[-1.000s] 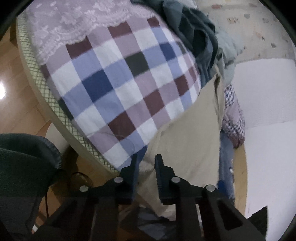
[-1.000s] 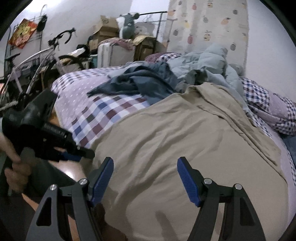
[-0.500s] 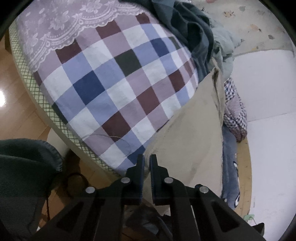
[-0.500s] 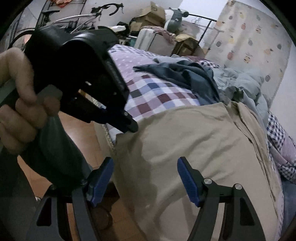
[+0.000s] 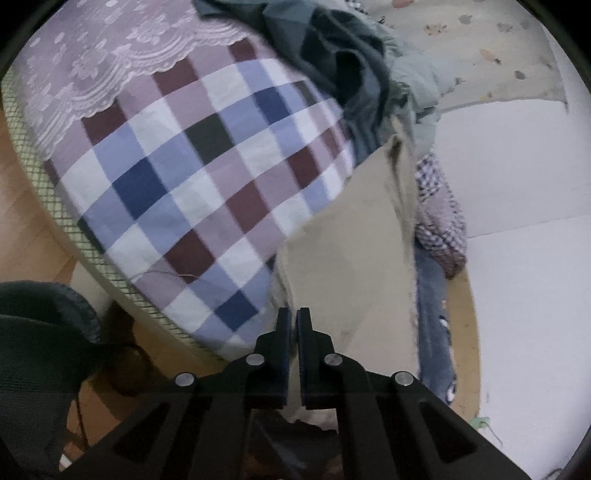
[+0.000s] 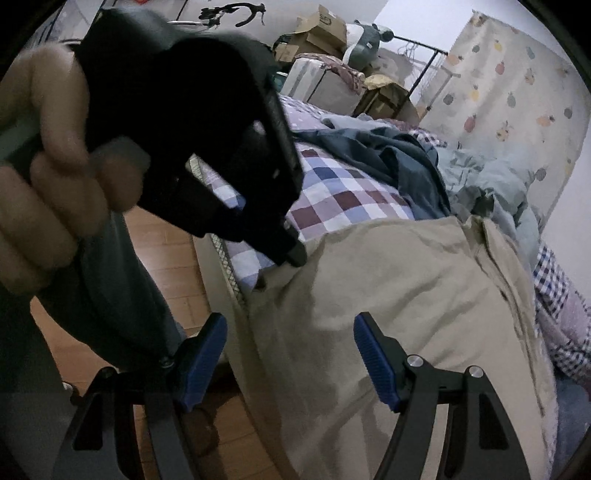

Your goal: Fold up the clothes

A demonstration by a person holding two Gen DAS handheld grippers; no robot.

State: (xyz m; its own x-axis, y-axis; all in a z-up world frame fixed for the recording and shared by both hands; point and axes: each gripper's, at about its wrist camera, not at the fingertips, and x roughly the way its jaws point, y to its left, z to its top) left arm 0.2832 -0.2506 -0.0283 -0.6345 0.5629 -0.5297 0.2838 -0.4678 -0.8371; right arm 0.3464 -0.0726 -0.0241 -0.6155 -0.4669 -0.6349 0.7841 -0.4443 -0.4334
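Note:
A beige garment lies spread on the bed, its near hem hanging over the bed's edge. My left gripper is shut on that garment's near left corner, with cloth pinched between its black fingers. In the right wrist view the same left gripper shows large at the upper left, held by a hand, its tip on the corner. My right gripper stands open just above the hem, to the right of that corner. Its blue pads hold nothing.
A checked sheet covers the bed, with a lace cover at the far end. Dark blue clothes and a pale quilt are heaped behind the garment. Wooden floor lies left of the bed; boxes stand at the back.
The left jaws have closed on the beige garment's corner. The right gripper has rolled and swung left and down to the bed's edge, so the left gripper now fills its upper left view.

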